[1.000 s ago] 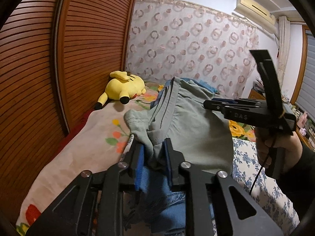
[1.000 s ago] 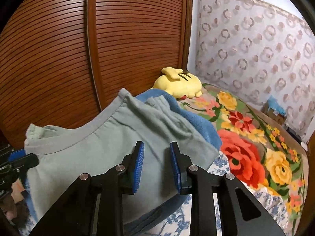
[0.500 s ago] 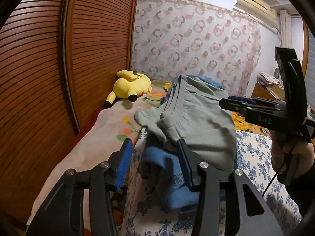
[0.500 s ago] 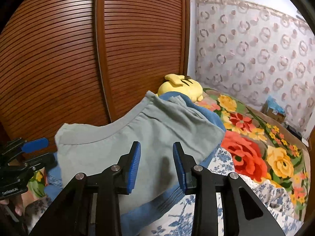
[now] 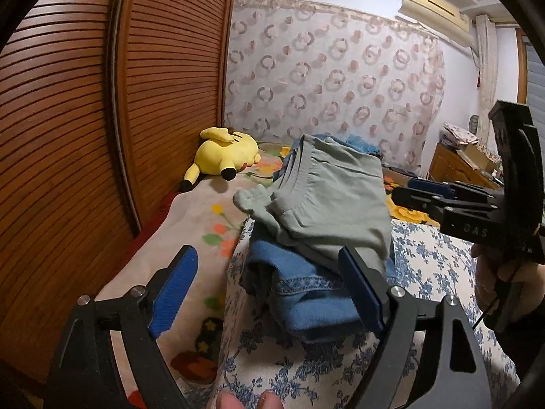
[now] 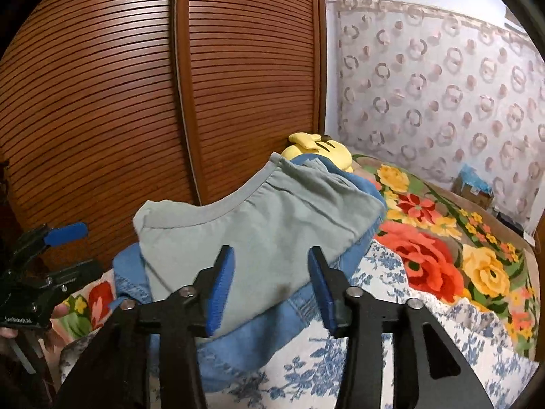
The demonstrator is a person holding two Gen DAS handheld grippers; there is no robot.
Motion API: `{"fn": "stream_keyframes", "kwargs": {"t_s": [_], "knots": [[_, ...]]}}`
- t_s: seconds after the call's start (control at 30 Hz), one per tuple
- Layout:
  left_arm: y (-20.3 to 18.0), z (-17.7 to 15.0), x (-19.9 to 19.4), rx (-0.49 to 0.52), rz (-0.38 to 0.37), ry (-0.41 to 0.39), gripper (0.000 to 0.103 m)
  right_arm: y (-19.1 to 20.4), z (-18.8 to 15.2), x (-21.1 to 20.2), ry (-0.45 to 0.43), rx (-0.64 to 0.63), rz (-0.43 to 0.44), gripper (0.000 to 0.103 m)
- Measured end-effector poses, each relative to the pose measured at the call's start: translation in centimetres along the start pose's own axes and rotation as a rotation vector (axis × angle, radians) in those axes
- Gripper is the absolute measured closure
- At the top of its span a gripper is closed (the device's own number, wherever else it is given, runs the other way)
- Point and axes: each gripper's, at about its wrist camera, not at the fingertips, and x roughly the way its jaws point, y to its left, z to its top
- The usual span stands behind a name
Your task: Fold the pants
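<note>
Left gripper (image 5: 269,286) open before pants (image 5: 333,201).

the right tool (image 6: 270,286) has just been opening, its 2 blue pads apart with nothing pinched between them. beyond it, folded grey-green pants (image 6: 265,225) lie on folded blue jeans (image 6: 272,327) on the bed (image 6: 442,266). the left tool (image 6: 47,245) shows at far left.

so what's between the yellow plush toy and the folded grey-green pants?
Only bare floral blanket separates yellow plush toy from grey-green pants, left wrist view.
</note>
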Motion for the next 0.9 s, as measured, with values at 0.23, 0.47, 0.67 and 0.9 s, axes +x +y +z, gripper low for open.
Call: {"fn": "stream_keyframes", "kwargs": {"t_s": [0.23, 0.47, 0.67, 0.9], "knots": [[-0.6, -0.8, -1.0, 0.025, -0.006, 0.026, 0.018, 0.6, -1.8, -2.3, 0.008, 0.026, -0.027, 0.045], [-2.6, -1.8, -2.2, 0.081, -0.038, 0.033, 0.018, 1.3, -4.1, -6.4, 0.001, 0.057, -0.080, 0.040], [-4.9, -2.2, -4.0, 0.121, -0.090, 0.021, 0.018, 2.7, -6.0, -10.3, -0.025, 0.084, -0.117, 0.040], [-7.3, -3.2, -5.3, 0.153, -0.158, 0.033, 0.018, 3.8, -8.6, -14.5, -0.044, 0.121, -0.160, 0.037]]}}
